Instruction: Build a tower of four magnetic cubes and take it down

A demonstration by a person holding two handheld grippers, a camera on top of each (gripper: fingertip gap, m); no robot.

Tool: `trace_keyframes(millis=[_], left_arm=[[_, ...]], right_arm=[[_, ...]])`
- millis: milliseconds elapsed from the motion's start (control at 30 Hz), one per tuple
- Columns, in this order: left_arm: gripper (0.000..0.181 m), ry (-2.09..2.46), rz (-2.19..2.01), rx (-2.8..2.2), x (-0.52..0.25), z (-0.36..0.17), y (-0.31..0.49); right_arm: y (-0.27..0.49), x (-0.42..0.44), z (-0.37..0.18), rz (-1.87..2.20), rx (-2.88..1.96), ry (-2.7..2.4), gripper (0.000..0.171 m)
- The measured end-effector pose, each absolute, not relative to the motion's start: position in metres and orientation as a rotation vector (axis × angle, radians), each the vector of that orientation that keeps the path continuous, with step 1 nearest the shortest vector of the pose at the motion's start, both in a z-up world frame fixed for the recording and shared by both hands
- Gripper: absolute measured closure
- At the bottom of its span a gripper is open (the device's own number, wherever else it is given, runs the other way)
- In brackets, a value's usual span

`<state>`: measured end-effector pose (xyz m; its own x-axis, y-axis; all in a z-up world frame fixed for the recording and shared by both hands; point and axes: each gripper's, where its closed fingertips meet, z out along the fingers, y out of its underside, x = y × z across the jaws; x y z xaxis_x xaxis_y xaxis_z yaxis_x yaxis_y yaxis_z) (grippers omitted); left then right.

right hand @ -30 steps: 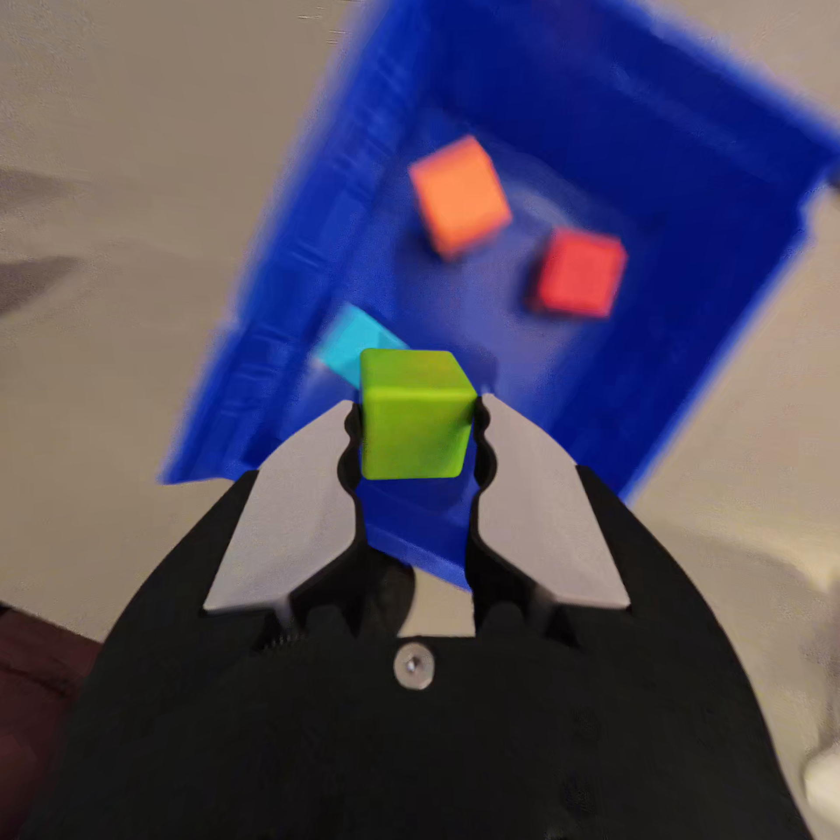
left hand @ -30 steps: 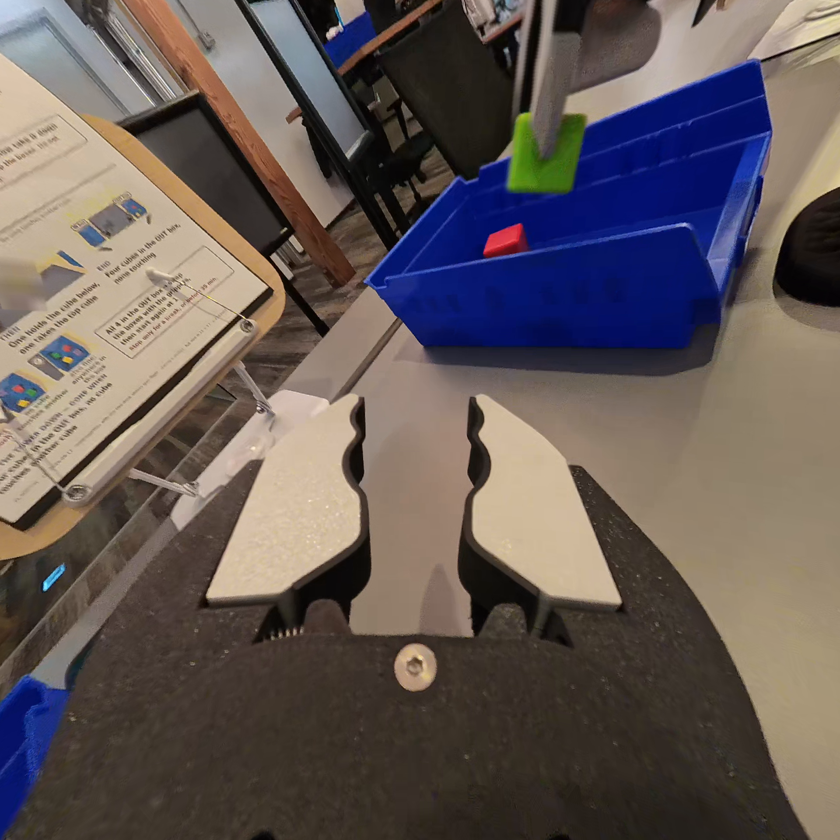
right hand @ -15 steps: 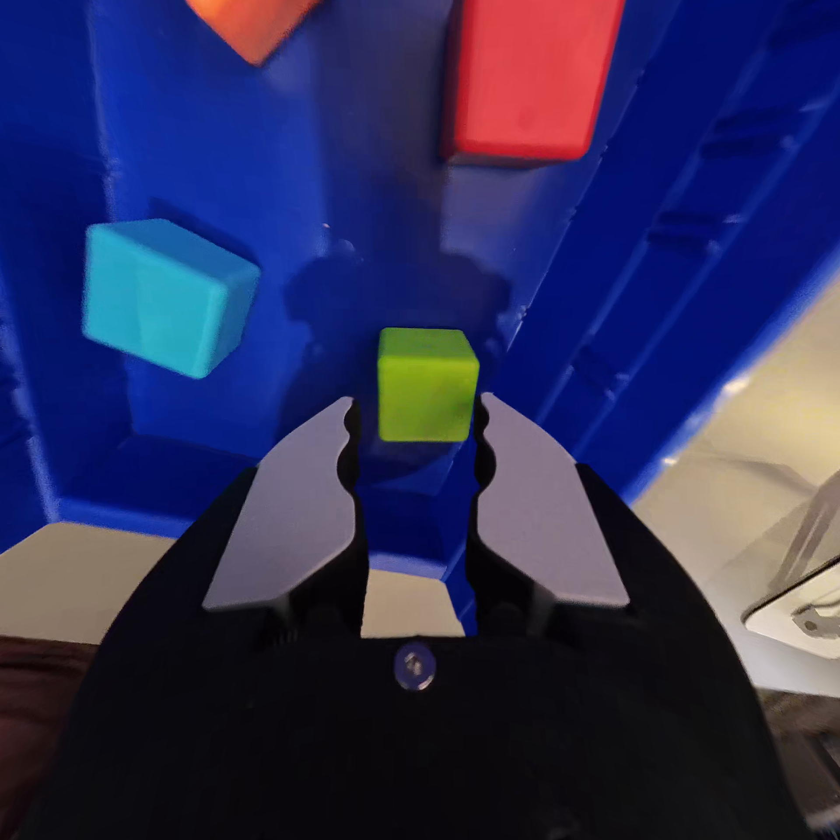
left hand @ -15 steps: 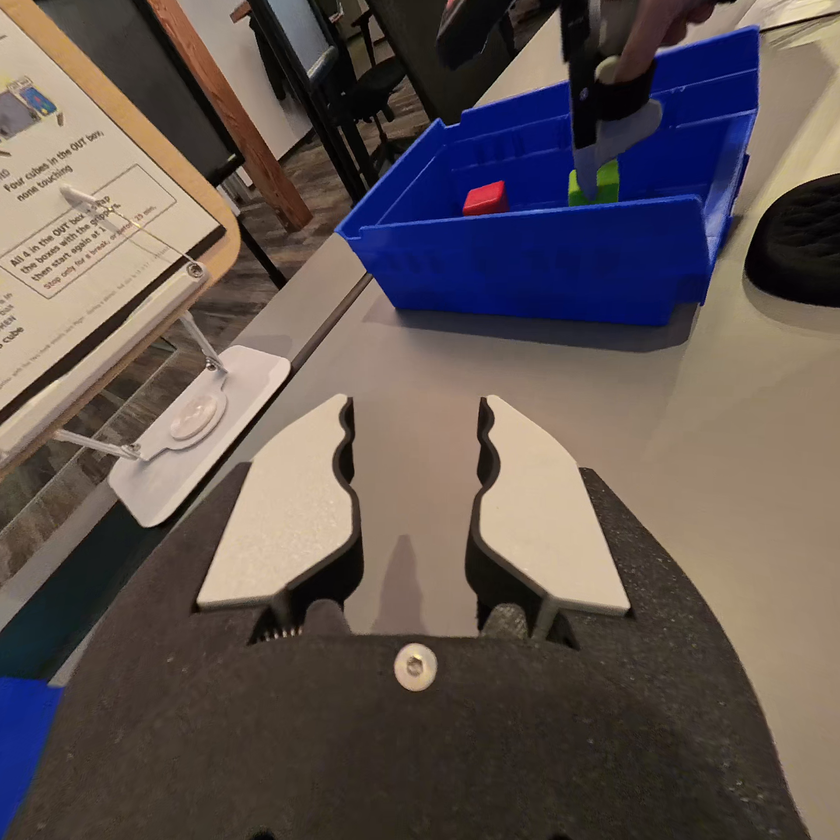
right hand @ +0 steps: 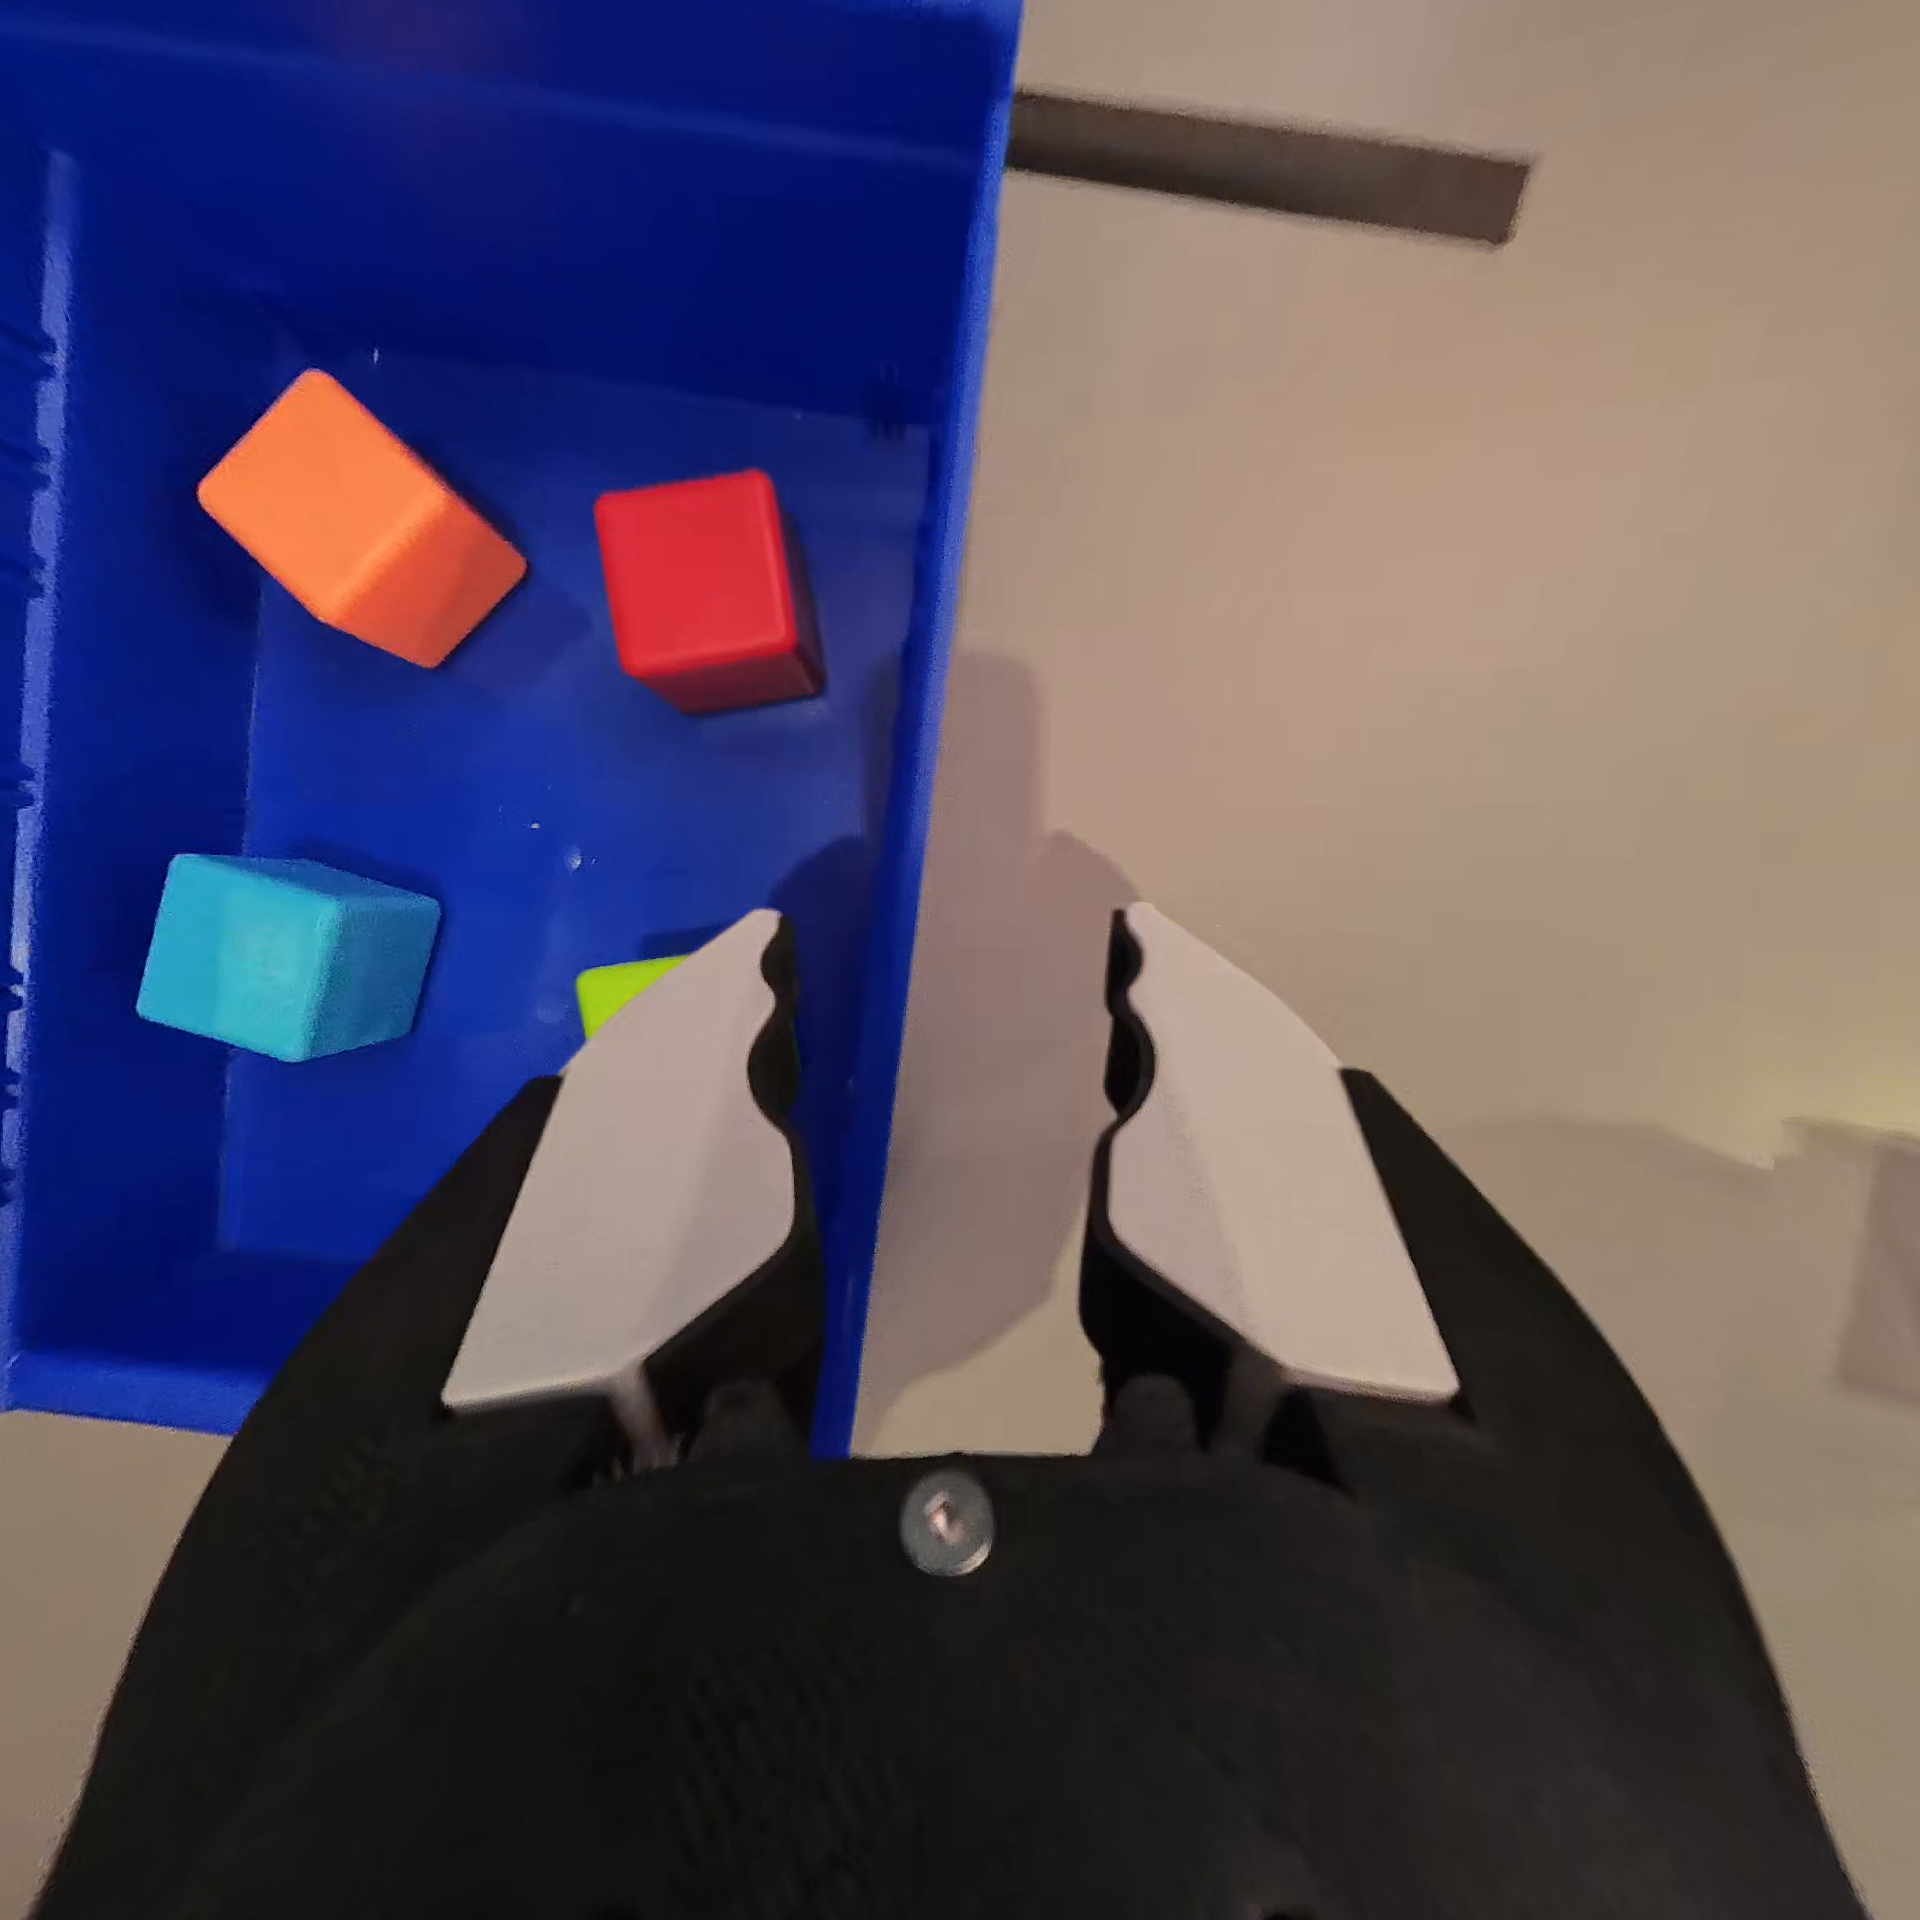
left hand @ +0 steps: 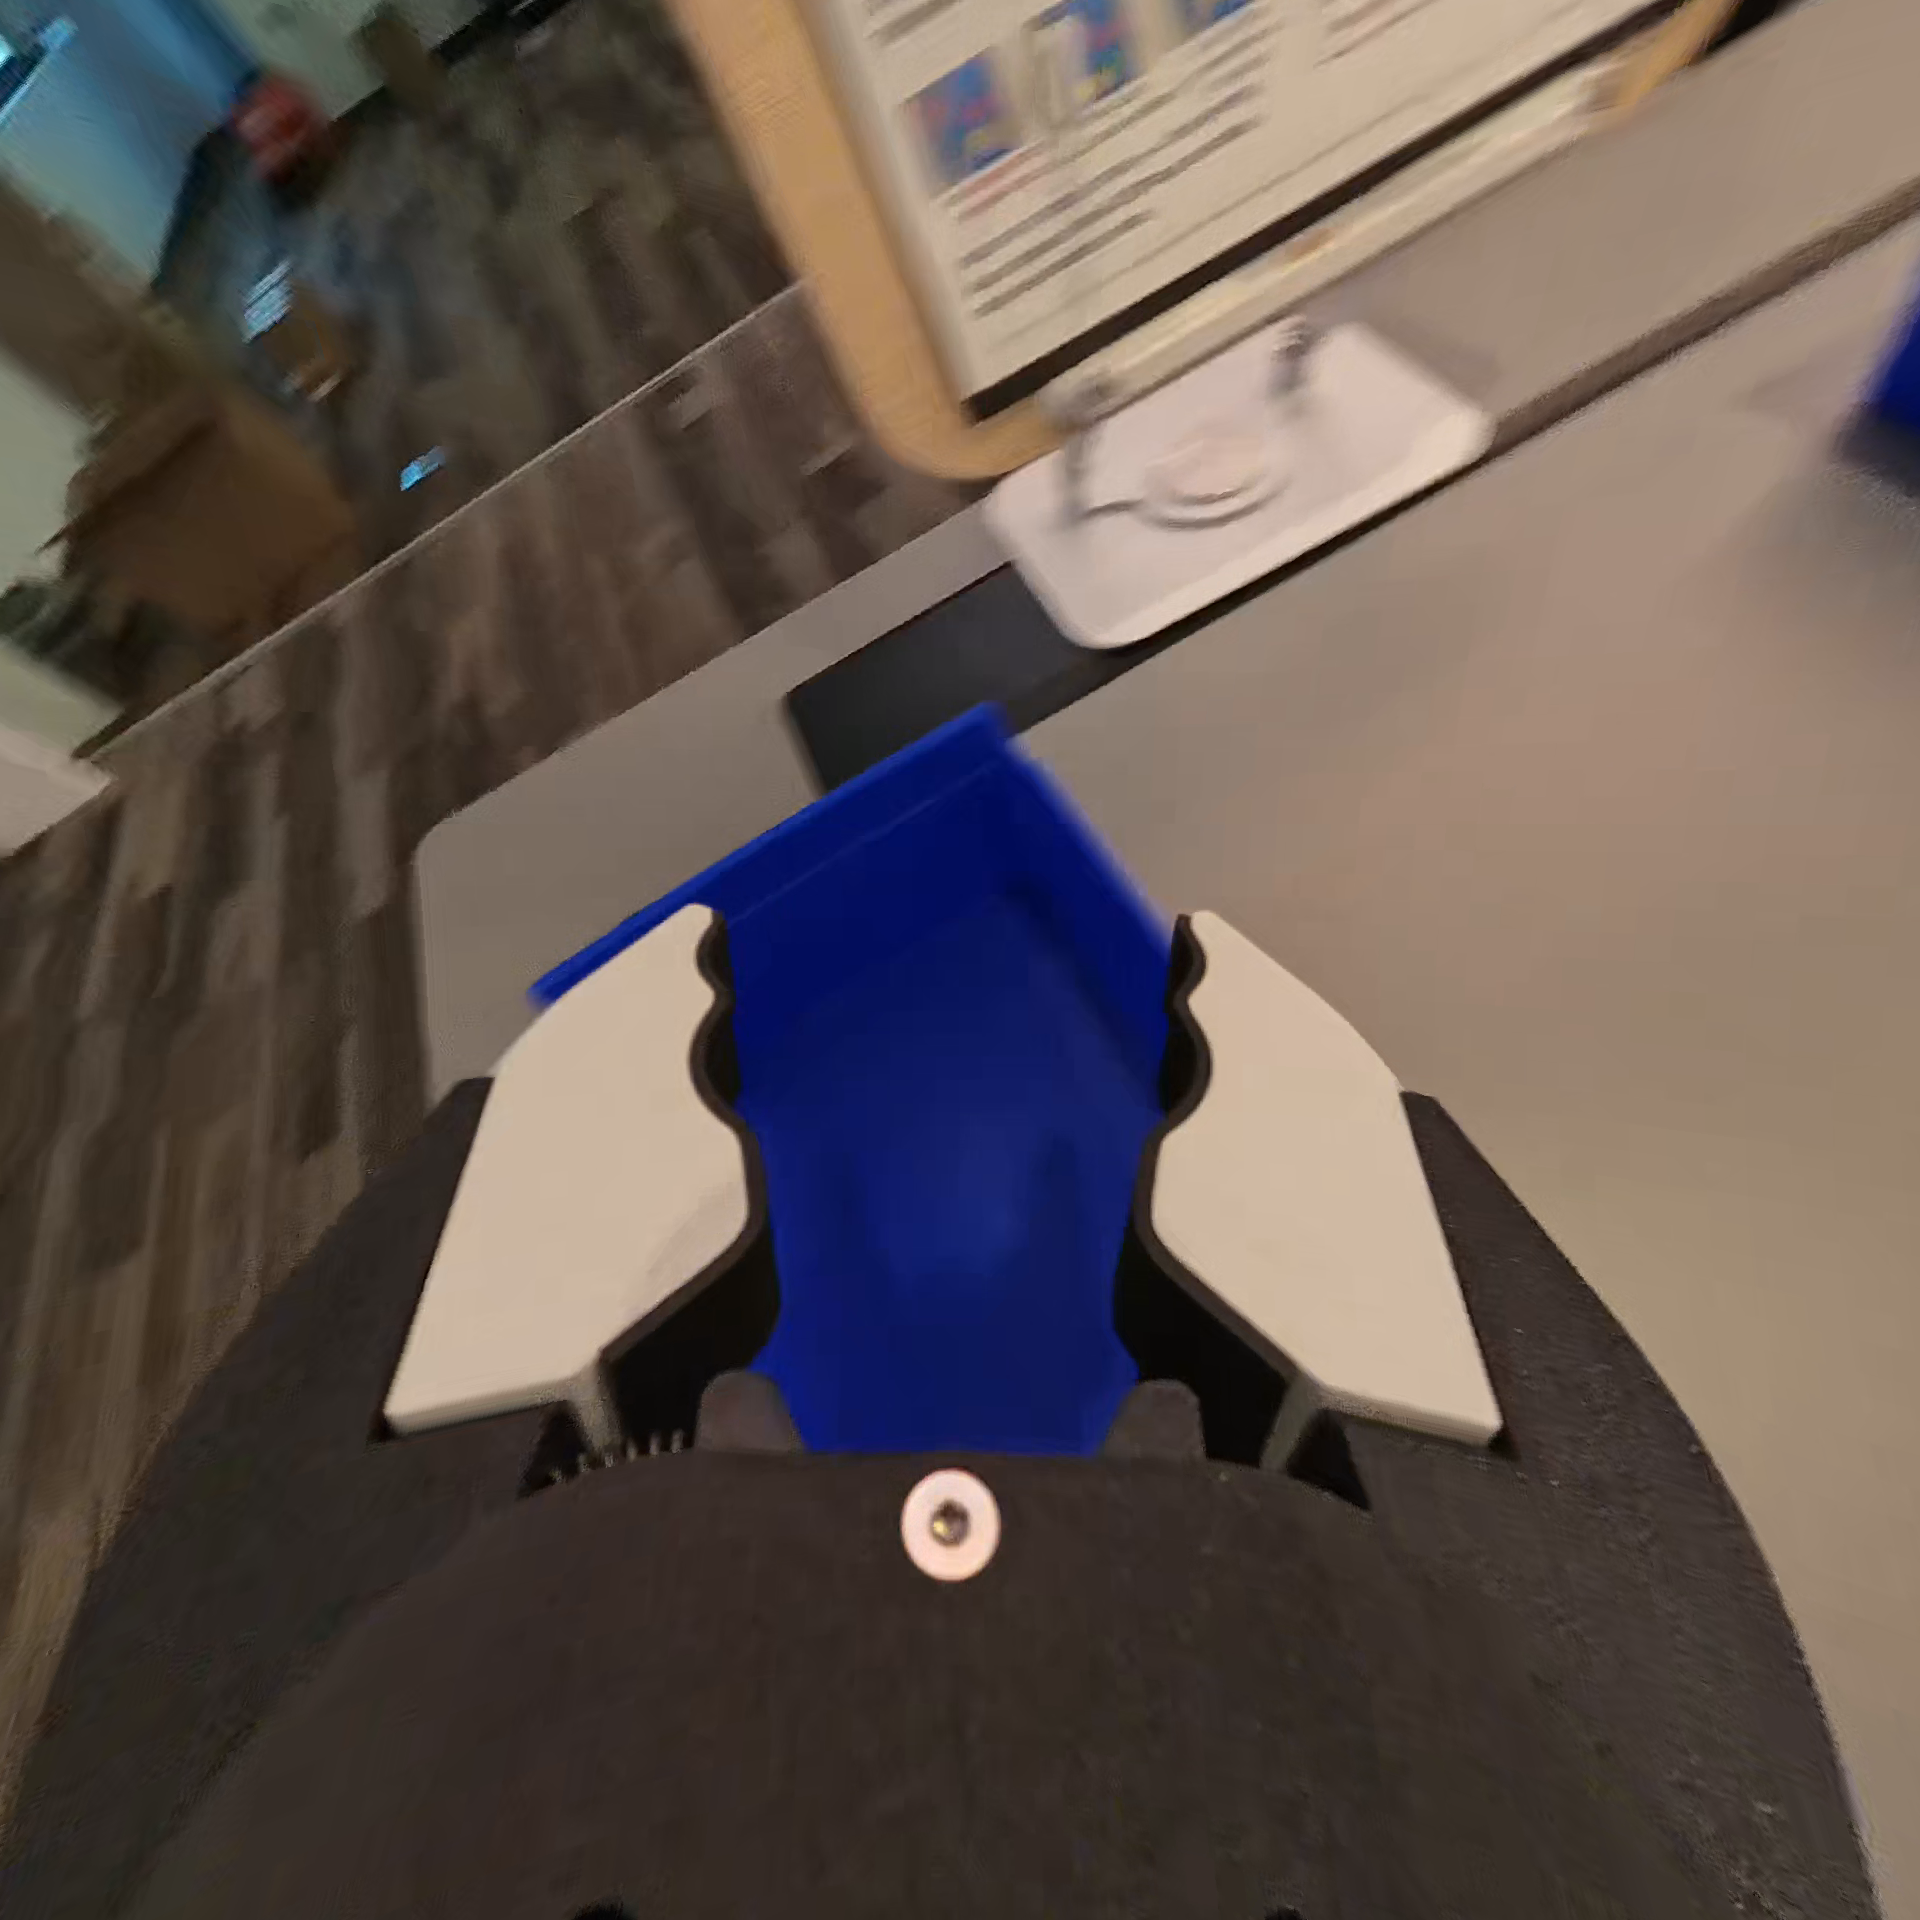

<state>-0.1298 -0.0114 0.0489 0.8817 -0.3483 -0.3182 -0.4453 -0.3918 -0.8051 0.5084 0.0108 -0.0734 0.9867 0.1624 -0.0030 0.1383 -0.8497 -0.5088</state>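
Now, nearest me, my right gripper is spread wide with nothing in it, straddling the right wall of the blue bin: one finger over the bin floor, the other over bare table. Just past that inner finger, at about ten o'clock from it, the green cube lies on the floor, half hidden. The cyan cube sits at nine o'clock, the red cube at eleven, and the orange cube farther out beyond it, all four apart from one another. I judge the tower is already down and the cubes put away, so the next move is only to lift clear, or to start a fresh round. My left gripper is also wide open and empty, hanging over a second blue bin that shows no cubes where I can see. Past it at one o'clock stands an instruction board on its white base. The bin wall is close under my right fingers; open table lies from twelve to three o'clock.
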Motion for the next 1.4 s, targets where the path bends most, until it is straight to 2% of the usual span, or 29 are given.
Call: trace_keyframes(millis=[67, 133, 167, 267, 367, 467, 533, 600, 700, 767, 833, 1033, 1400], left_arm=[[0.094, 0.434, 0.199, -2.072, -0.182, 0.046, -0.009], [0.093, 0.327, 0.237, -2.163, -0.226, 0.03, -0.013], [0.09, 0.274, 0.241, -2.232, -0.246, 0.016, -0.017], [0.089, 0.159, 0.242, -2.436, -0.289, -0.022, -0.034], [0.098, 0.103, 0.219, -2.511, -0.307, -0.041, -0.04], [0.097, 0.127, 0.114, -2.591, -0.301, -0.061, -0.044], [0.102, 0.162, -0.025, -2.661, -0.286, -0.076, -0.049], [0.107, 0.174, 0.025, -2.744, -0.289, -0.09, -0.054], [0.125, 0.225, 0.131, -2.823, -0.295, -0.107, -0.057], [0.149, 0.262, 0.119, -2.88, -0.288, -0.118, -0.06], [0.157, 0.26, 0.192, -2.897, -0.289, -0.119, -0.058], [0.159, 0.264, 0.164, -2.938, -0.255, -0.119, -0.055], [0.135, 0.55, 0.457, -2.858, -0.171, -0.121, -0.033]], right_arm=[[0.012, 0.503, -0.089, 0.118, -2.657, -0.222, 0.13], [0.014, 0.497, -0.102, 0.164, -2.7, -0.227, 0.159], [0.014, 0.492, -0.107, 0.205, -2.721, -0.219, 0.163], [0.013, 0.491, -0.111, 0.207, -2.754, -0.16, 0.163], [0.013, 0.491, -0.111, 0.173, -2.761, -0.154, 0.163], [0.009, 0.487, -0.11, 0.175, -2.786, -0.141, 0.163], [0.006, 0.482, -0.11, 0.175, -2.806, -0.132, 0.163], [0.004, 0.476, -0.11, 0.187, -2.825, -0.081, 0.164], [0.002, 0.461, -0.11, 0.207, -2.865, -0.055, 0.164], [0.002, 0.449, -0.11, 0.209, -2.884, -0.079, 0.164], [0.003, 0.435, -0.11, 0.205, -2.894, -0.103, 0.164], [0.006, 0.385, -0.11, 0.156, -2.916, -0.123, 0.164], [-0.003, 0.312, -0.113, 0.147, -2.922, -0.447, 0.161]])
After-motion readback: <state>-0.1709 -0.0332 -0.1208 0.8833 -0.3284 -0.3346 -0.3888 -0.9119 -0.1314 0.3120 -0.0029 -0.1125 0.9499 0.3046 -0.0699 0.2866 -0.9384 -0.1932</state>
